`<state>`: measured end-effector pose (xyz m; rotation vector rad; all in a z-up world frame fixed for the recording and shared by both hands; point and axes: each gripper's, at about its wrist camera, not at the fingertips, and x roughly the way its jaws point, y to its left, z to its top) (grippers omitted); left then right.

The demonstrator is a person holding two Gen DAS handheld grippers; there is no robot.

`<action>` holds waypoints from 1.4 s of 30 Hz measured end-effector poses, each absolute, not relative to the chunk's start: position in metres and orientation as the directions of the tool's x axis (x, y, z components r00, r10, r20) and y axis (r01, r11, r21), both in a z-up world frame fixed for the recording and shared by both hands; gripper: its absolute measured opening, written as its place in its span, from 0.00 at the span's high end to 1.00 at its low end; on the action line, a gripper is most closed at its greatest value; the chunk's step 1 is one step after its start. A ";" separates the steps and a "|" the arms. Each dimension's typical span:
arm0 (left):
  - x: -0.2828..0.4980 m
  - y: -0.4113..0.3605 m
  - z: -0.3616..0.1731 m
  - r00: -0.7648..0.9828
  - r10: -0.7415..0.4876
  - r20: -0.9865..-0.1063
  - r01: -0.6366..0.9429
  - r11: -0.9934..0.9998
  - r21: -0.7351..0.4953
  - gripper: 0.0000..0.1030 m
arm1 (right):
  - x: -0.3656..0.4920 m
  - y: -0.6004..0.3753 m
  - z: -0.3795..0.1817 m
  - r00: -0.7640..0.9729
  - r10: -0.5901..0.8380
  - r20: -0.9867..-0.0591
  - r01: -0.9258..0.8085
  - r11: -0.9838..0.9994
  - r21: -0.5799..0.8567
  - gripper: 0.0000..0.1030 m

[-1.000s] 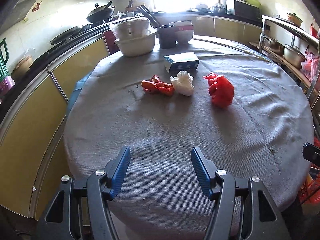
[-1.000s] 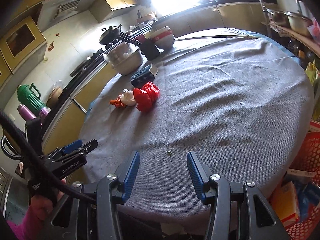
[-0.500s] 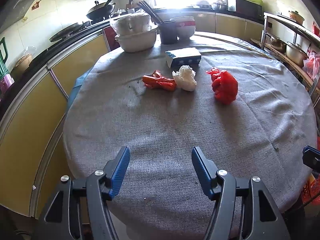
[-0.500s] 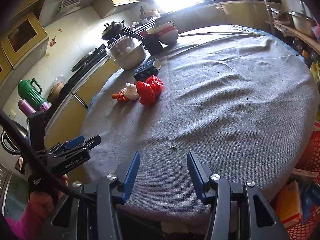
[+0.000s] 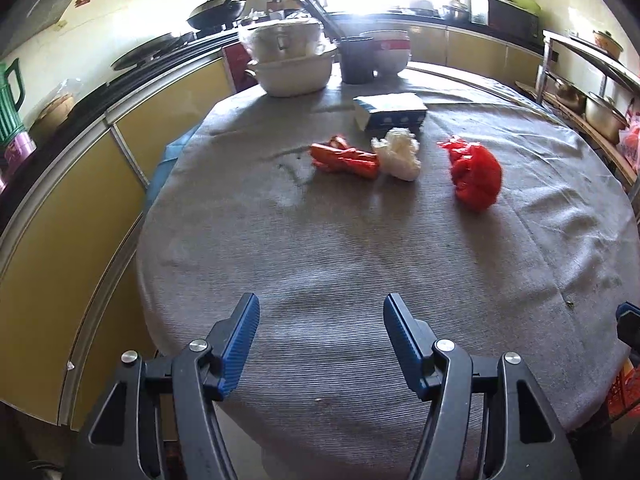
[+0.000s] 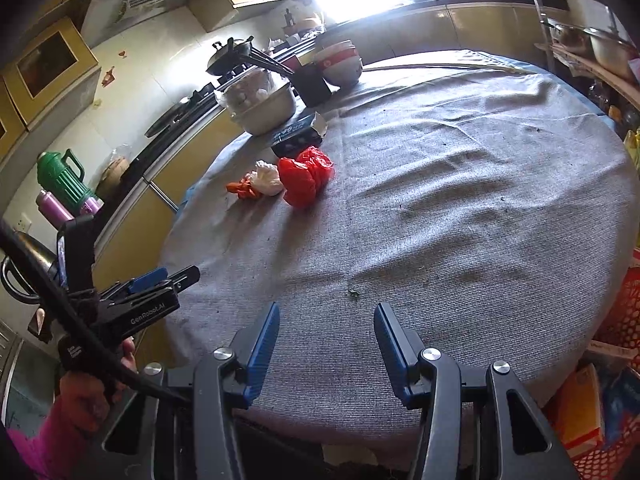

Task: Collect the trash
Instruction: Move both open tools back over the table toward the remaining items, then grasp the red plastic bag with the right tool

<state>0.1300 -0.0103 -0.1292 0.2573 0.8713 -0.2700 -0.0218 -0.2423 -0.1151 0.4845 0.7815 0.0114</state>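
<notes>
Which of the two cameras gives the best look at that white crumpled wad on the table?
The left wrist view: the white wad sits near the centre, unobstructed, between the orange wrapper and red bag. In the right wrist view the wad is smaller, and the red bag partly overlaps it.

Crumpled red bag (image 5: 476,174), white wad (image 5: 398,153) and orange wrapper (image 5: 344,157) lie on the tablecloth (image 5: 360,264).
</notes>
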 end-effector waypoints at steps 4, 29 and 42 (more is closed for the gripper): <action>0.133 -0.002 -0.126 0.617 -0.122 -0.778 0.315 0.944 0.102 0.37 | -0.020 -0.240 -0.114 0.714 0.189 -0.674 0.160 0.893 0.420 0.49; 0.136 0.024 -0.115 0.643 -0.107 -0.758 0.269 0.959 0.093 0.37 | 0.028 -0.223 -0.083 0.719 0.188 -0.669 0.088 0.930 0.357 0.49; 0.145 0.031 -0.119 0.636 -0.115 -0.763 0.260 0.963 0.072 0.37 | 0.093 -0.235 -0.078 0.705 0.222 -0.674 0.115 0.902 0.417 0.49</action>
